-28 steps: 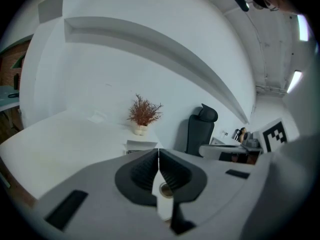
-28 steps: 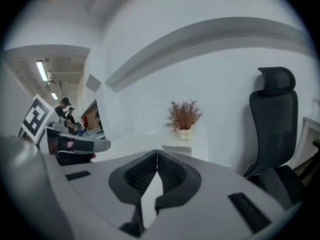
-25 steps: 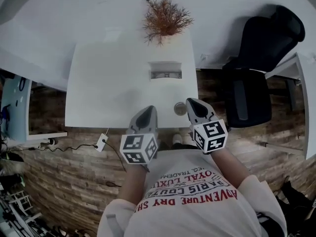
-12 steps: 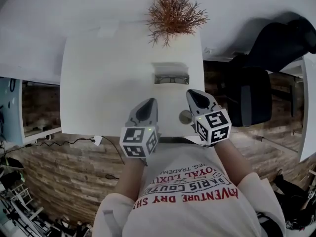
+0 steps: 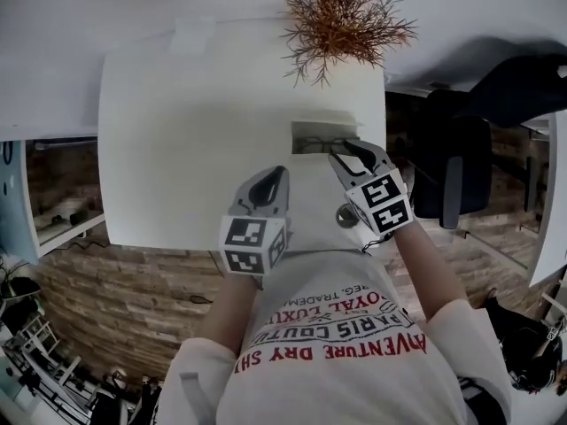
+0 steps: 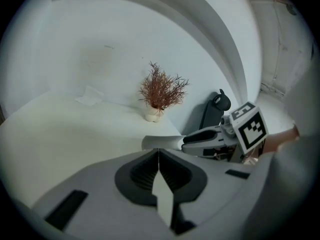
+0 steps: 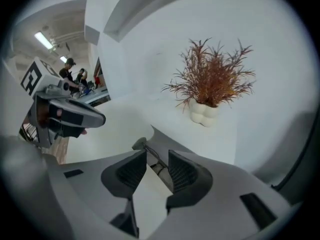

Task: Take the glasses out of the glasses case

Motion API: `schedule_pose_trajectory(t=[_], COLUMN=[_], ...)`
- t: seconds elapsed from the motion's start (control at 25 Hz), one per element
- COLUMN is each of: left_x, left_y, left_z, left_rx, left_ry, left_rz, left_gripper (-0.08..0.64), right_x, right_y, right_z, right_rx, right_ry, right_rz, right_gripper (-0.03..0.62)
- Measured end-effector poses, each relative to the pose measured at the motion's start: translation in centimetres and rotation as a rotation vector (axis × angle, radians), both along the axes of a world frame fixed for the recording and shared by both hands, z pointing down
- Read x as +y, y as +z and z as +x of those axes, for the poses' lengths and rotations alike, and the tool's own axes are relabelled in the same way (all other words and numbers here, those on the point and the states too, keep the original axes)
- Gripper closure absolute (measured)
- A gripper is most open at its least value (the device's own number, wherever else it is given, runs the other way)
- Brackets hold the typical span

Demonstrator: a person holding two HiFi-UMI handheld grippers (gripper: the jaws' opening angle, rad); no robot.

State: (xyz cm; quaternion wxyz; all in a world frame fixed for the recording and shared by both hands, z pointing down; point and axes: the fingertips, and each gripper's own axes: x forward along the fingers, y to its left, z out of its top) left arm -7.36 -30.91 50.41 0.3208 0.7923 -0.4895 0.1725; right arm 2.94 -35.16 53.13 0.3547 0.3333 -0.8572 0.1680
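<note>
The grey glasses case (image 5: 312,135) lies open on the white table (image 5: 177,149), toward its right side, with dark-framed glasses (image 5: 323,145) inside. My right gripper (image 5: 344,153) points down at the case's right end. Its jaws are opening, and the case (image 7: 150,146) with the glasses shows through the gap just beyond the tips, not pressed by the pads. My left gripper (image 5: 273,177) hovers over bare table to the left of and nearer than the case, jaws shut and empty. In the left gripper view the case (image 6: 160,142) lies ahead beside the right gripper (image 6: 202,140).
A dried reddish plant (image 5: 344,20) in a white pot stands behind the case near the wall. A small round object (image 5: 346,216) sits at the table's near edge under the right gripper. A white paper (image 5: 191,34) lies far left. A black chair (image 5: 461,158) stands right of the table.
Both grippers moved forward over the table and lower. The right gripper came up to the open case, and its jaws went from shut to open.
</note>
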Motion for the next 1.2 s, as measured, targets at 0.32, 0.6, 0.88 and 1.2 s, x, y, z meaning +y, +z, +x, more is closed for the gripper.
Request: schedule_pose_trajectory(t=[0.32,0.6,0.88,1.2], left_x=[-0.8,-1.5,-1.5,-1.1], left_y=[2.2,3.1,3.6,3.5], left_z=[-0.9,-1.2,-1.2,-1.4], left_rx=[-0.002,-0.018,-0.02,-0.023], left_ry=[0.012,0.041,0.041,0.029], left_rz=[-0.057,-0.07,-0.08,-0.081], left_gripper=[0.552,0.551,0.551,0.551], right_x=[-1.5,-1.5,-1.4,-2.0], right_y=[2.9,5.0,6.1,6.2], right_z=[-1.2,-1.4,-1.1,-1.1], right_rx=[0.141,0.248,0.307,0.335], right_ry=[-0.14,-0.245,-0.317,-0.403], right_rz=[-0.035,-0.077,-0.092,-0.027], right_gripper=[0.451,0.48,0.515,0.566])
